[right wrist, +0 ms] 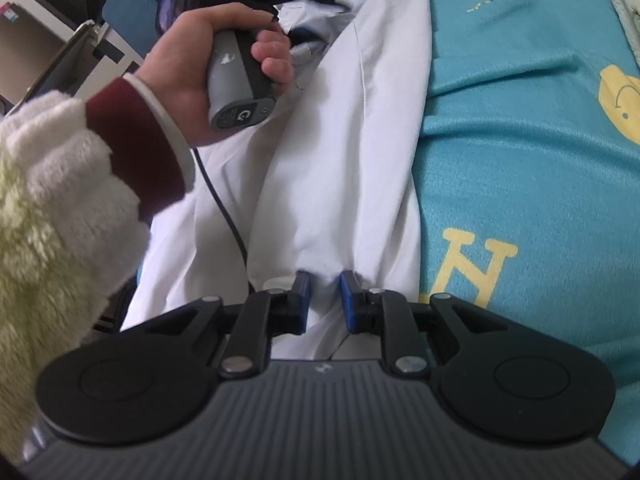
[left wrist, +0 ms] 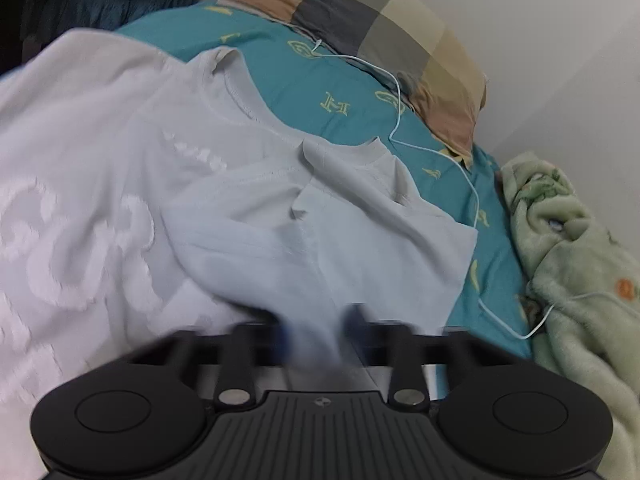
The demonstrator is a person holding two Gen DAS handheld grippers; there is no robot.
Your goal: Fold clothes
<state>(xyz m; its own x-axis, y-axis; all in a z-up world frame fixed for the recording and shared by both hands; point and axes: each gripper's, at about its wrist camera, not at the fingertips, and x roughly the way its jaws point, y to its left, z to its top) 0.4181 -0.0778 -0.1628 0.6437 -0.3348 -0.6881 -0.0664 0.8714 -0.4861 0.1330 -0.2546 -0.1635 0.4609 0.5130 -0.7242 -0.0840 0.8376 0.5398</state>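
Soft, light white cotton T-shirt (right wrist: 344, 152) on a teal patterned bedsheet (right wrist: 520, 160). Left gripper (left wrist: 316, 320) and right gripper (right wrist: 323, 300) each pinch a bunched edge. Limp fabric handles best at hems.

Both cameras look low and close along their fingers. The left view faces the pillow (left wrist: 384, 36); both share the white T-shirt (left wrist: 248, 200) (right wrist: 344, 160) and teal bedsheet (left wrist: 320, 88) (right wrist: 520, 160).

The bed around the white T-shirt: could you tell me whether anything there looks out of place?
Yes: a thin white cable trails loose across the teal bedsheet, from the checked pillow past the T-shirt to the green fleece blanket. It lies beside the shirt's edge, so it might snag during folding.
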